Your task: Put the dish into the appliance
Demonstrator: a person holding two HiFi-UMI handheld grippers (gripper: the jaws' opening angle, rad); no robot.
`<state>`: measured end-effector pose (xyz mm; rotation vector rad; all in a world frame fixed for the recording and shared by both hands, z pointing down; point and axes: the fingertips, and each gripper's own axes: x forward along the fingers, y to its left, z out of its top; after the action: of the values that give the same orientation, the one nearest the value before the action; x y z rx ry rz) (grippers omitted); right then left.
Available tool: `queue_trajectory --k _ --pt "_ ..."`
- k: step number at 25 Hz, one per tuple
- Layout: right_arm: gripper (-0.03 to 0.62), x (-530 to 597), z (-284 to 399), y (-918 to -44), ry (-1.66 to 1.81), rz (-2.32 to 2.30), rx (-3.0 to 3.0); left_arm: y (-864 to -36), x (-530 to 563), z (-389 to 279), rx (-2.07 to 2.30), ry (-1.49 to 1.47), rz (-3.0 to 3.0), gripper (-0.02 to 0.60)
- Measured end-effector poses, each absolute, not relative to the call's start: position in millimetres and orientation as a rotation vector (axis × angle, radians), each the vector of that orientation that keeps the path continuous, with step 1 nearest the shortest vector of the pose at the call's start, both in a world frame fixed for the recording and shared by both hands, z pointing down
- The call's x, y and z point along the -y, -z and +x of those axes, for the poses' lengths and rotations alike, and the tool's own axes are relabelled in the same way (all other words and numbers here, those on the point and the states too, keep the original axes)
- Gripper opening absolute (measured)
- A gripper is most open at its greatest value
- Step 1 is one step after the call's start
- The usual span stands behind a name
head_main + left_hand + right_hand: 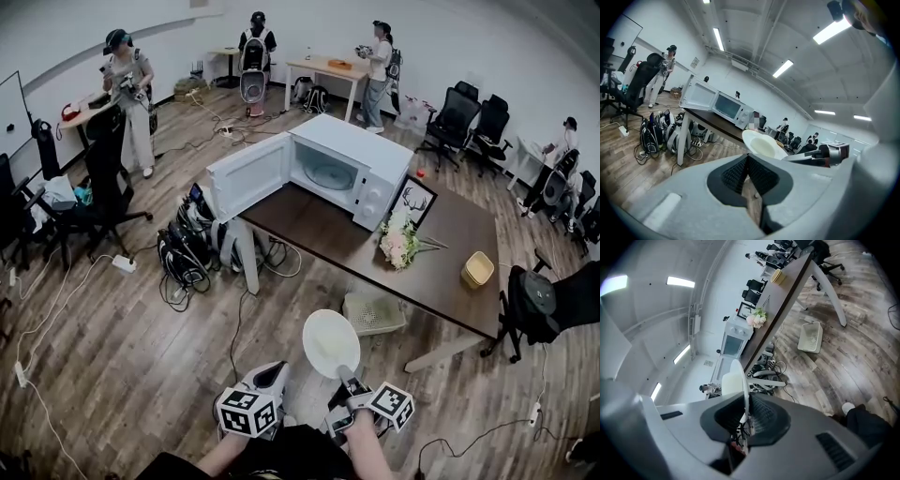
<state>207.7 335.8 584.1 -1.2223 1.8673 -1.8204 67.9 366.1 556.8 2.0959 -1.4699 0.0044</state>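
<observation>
Dish is pinched at its near rim by the right tongs. The pads are closed on the thin edge, which is seen edge-on in the right gripper view. It is carried in the air over the floor, short of the near edge of the table and not yet over it. Its face is turned up, roughly flat, and it is projected forward from the tongs, away from the person.

Left tongs are pressed together with nothing between the pads. They are held just beside the dish on its left, apart from it.

Key relation: the microwave is set ahead of the dish, up-picture and well apart, on the far part of the table. Its cavity is faced toward the person and angled slightly left. The door is swung wide open to the left, so the approach is bounded on that side. A glass turntable can be made out inside; nothing is seen on it.

Judgement:
- The dish is round, so no long axis has to be lined up. Only its plane counts, and it should be held level through the opening and set down on the turntable.
- The right hand has the grip and is roughly in line with the opening. The left is not needed for the reach.
- Flowers and a picture frame stand just right of the microwave, so the path is best taken left of them and clear of the door edge.
- With a grip on the rim only, the dish could pivot if it is bumped.
</observation>
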Motion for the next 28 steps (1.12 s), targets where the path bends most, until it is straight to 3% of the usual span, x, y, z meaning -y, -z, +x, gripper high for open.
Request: queue_trajectory --k 28 --pt "0.038 -168 143 -594 1.808 -1.304 -1.707 -556 -175 -18 1.397 -0.064 2.157 0.009"
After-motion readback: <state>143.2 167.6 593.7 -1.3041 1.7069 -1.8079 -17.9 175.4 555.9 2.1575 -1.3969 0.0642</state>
